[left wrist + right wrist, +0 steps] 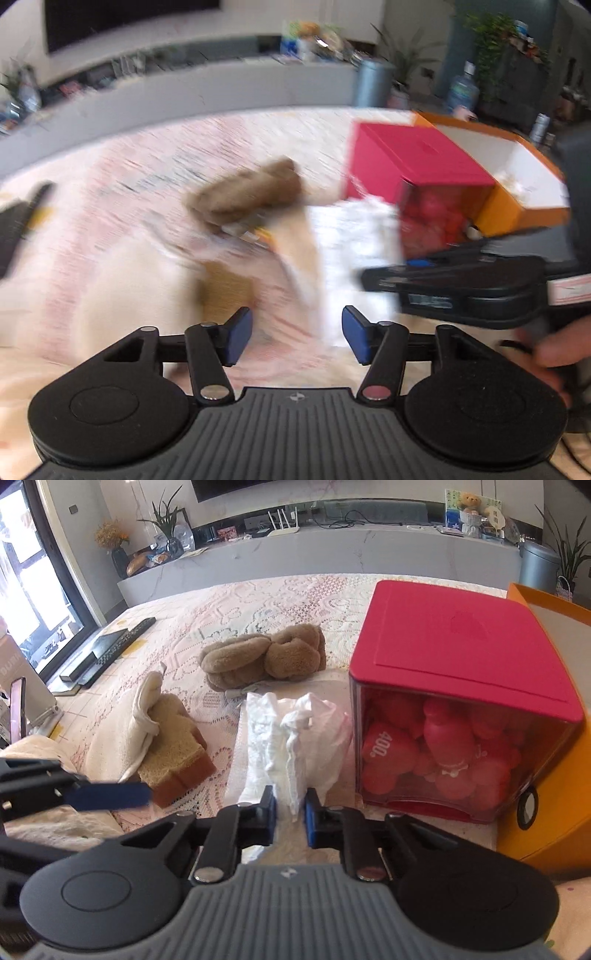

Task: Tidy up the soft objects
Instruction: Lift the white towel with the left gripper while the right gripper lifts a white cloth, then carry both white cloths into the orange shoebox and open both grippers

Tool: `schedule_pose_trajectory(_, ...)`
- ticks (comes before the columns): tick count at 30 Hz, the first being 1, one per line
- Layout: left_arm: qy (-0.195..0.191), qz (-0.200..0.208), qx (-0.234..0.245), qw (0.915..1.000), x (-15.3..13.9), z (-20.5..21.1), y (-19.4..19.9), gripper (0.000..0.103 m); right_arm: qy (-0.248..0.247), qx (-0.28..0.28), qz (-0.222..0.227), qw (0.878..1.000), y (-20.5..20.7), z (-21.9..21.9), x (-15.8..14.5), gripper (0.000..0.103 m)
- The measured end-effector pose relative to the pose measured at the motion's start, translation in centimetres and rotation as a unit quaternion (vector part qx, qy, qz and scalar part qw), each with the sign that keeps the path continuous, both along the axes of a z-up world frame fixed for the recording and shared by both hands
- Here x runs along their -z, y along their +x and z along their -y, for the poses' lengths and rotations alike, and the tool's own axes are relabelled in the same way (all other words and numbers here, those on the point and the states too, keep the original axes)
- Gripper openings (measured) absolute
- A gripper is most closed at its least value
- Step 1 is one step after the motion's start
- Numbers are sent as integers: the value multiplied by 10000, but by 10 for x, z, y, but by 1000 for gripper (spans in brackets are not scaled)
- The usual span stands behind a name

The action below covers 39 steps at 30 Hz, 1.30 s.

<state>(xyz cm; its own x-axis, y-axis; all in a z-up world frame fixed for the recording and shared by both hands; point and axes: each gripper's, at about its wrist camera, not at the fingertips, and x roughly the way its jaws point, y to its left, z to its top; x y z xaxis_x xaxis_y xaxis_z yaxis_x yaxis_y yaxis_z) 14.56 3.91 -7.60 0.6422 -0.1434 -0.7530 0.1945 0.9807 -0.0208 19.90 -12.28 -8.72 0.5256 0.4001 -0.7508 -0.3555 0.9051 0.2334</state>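
My right gripper (290,812) is shut on the near edge of a crumpled white cloth (295,731), which lies on the lace bedspread (258,602) beside a red box (454,657). The box's clear front shows red plush hearts. A brown plush toy (264,657) lies further back. To its left lies a toast-shaped cushion (177,746) under a cream cloth (125,731). The left wrist view is blurred. My left gripper (297,332) stands open above the bedspread with nothing between its blue pads. The brown plush (247,192) and white cloth (351,236) lie ahead of it.
An open orange box (554,812) stands right of the red box. Black remotes and a dark flat device (107,646) lie at the bed's far left. A grey low cabinet (332,554) and a bin (537,563) stand behind. A hand (550,350) holds the right gripper.
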Motion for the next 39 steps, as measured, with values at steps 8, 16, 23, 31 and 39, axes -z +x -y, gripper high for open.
schedule_pose_trajectory(8, 675, 98, -984, 9928, 2, -27, 36, 83, 63, 43, 234, 9997, -8, 0, -16, 14)
schedule_pose_trajectory(16, 676, -290, -1416, 9872, 25, -40, 55, 74, 16, 81, 279, 9996, -5, 1, -10, 14)
schedule_pose_trajectory(23, 423, -209, -1565, 9865, 20, -45, 49, 24, -32, -22, 473, 9989, -10, -1, -14, 15)
schedule_pose_trajectory(31, 657, 469, -1599, 9838, -19, -35, 20, 8, 125, 108, 664, 9977, -20, 12, -32, 15)
schedule_pose_trajectory(39, 157, 1215, -963, 9878, -90, 2, -15, 8, 403, 290, 1188, 9917, -47, 37, -73, 15)
